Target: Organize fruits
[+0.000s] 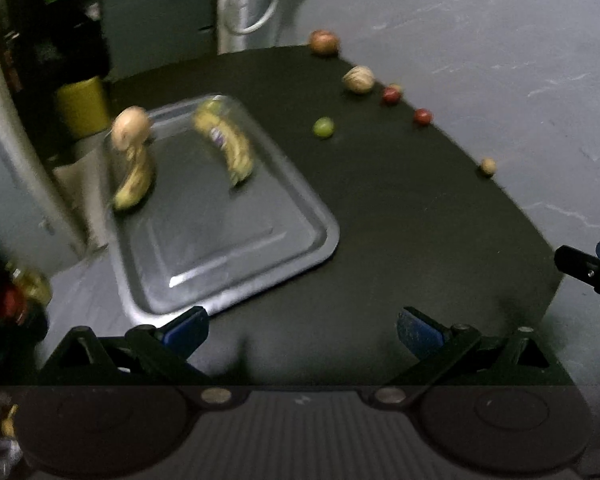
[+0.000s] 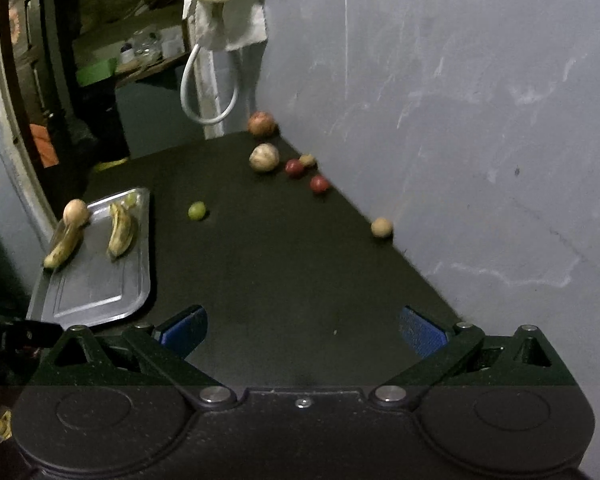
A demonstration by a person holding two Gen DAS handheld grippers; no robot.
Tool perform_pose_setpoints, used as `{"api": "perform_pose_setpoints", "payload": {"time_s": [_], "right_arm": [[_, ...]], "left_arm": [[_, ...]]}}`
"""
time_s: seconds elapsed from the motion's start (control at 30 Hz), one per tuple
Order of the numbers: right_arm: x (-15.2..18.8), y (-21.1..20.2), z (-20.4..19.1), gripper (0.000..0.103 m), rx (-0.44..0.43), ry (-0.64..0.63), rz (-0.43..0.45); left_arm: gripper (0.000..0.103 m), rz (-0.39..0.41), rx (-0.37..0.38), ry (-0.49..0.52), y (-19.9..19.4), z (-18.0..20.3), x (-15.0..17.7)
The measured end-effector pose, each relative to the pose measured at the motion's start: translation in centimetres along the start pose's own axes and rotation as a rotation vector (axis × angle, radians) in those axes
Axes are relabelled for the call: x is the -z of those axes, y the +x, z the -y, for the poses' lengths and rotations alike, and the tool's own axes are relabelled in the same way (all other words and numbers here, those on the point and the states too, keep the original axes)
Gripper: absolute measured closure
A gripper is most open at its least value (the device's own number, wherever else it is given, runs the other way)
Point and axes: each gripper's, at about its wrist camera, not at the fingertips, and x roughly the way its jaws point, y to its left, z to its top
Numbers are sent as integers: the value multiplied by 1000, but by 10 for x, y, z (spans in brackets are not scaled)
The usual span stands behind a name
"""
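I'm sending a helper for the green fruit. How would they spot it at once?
Start at the metal tray on the black table. Between it and the fruit lined along the grey wall sits the small green fruit alone. It is the only green one; its neighbours are red or tan.

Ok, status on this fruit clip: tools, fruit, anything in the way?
Left tool open, empty. Right tool open, empty. Two bananas and a round fruit on the tray; green fruit loose on the table. Path unobstructed.
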Motion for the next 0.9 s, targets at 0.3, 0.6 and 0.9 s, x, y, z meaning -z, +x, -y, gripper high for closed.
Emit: {"api": "perform_pose_setpoints", "payload": {"time_s": [0.3,0.6,0.9], "right_arm": [[-57,-46,-21,1,85,-54,123],[-67,-22,-25,1,239,137,191],[-62,58,-9,1,388,361,163]], "left_arm": [[1,140,153,158,-6,-16,-67],[1,195,219,251,16,1,-135],[1,169,240,249,78,37,-195]]}}
